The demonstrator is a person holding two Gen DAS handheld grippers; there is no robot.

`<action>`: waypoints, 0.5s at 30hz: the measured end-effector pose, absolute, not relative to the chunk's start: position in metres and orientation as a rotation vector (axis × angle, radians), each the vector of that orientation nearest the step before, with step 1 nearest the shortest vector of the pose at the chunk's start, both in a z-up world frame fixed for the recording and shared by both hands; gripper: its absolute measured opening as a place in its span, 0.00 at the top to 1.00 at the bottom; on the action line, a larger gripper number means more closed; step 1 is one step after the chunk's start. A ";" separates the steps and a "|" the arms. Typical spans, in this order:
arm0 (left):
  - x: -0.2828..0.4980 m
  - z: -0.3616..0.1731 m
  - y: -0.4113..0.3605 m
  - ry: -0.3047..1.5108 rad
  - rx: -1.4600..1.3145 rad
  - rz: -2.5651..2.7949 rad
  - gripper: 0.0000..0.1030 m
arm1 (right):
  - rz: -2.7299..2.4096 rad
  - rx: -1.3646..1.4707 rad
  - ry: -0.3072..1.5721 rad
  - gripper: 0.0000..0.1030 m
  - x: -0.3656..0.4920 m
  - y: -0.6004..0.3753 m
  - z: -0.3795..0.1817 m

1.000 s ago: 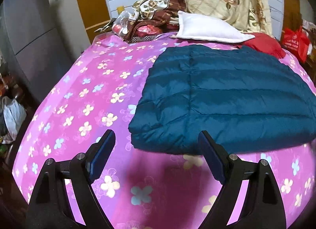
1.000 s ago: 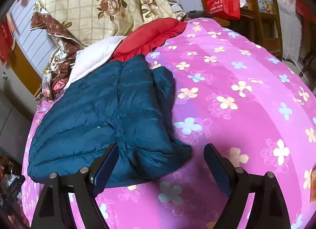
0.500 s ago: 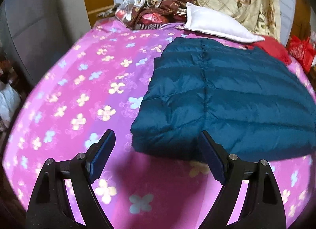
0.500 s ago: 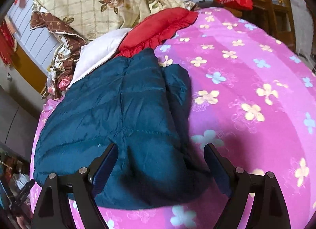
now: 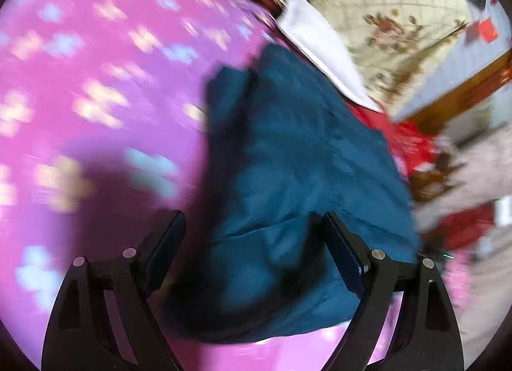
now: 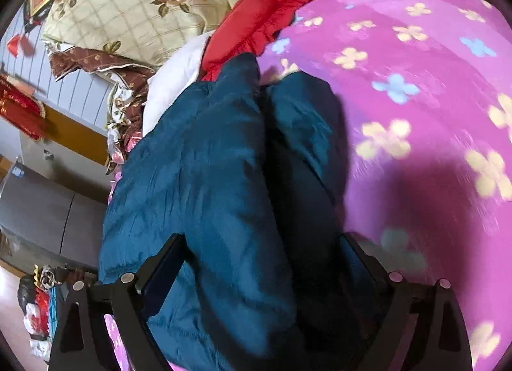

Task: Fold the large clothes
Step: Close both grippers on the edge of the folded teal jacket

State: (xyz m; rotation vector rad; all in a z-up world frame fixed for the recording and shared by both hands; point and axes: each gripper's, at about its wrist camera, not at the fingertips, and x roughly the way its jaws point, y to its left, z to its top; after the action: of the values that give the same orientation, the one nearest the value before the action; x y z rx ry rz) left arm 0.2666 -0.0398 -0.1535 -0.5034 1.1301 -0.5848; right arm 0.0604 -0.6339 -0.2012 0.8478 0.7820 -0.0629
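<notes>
A teal quilted down jacket point(image 5: 297, 179) lies folded on the pink flowered bed. In the left wrist view, which is motion-blurred, my left gripper point(image 5: 256, 236) is open with the jacket's near left corner bulging between its jaws. In the right wrist view the jacket point(image 6: 208, 179) fills the middle, with a sleeve or folded edge along its right side. My right gripper point(image 6: 262, 262) is open, straddling the jacket's near right end. Whether either gripper's pads touch the cloth is unclear.
The pink flowered bedspread point(image 6: 416, 99) spreads to the right of the jacket. A white pillow point(image 6: 172, 83), a red cushion point(image 6: 262, 15) and a beige rose-print quilt point(image 6: 144, 9) sit at the head. A grey cabinet point(image 6: 41, 207) and floor clutter lie left.
Both grippers have moved forward and down onto the jacket's near corners, so cloth now sits between the open jaws. The left wrist view has swung sharply and is blurred.
</notes>
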 end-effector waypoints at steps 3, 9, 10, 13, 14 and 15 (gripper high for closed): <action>0.269 -0.161 -0.063 1.130 -0.458 -0.637 0.03 | -0.020 0.863 0.774 0.04 0.076 -0.633 -0.202; 0.259 -0.147 -0.090 1.120 -0.382 -0.566 0.41 | -0.006 0.843 0.832 0.26 0.096 -0.618 -0.201; 0.256 -0.141 -0.089 1.111 -0.389 -0.563 0.57 | -0.001 0.859 0.825 0.36 0.095 -0.616 -0.199; 0.245 -0.123 -0.087 1.086 -0.380 -0.551 0.68 | 0.013 0.862 0.807 0.52 0.088 -0.614 -0.191; 0.242 -0.118 -0.088 1.079 -0.363 -0.547 0.69 | 0.017 0.863 0.803 0.55 0.085 -0.613 -0.188; 0.235 -0.112 -0.091 1.068 -0.335 -0.539 0.70 | 0.021 0.861 0.798 0.58 0.082 -0.612 -0.185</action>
State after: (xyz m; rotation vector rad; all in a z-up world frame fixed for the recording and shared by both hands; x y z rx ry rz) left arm 0.2352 -0.0909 -0.1124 -0.3354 1.0681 -0.5392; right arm 0.0817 -0.6118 -0.1855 0.8613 0.7980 0.0206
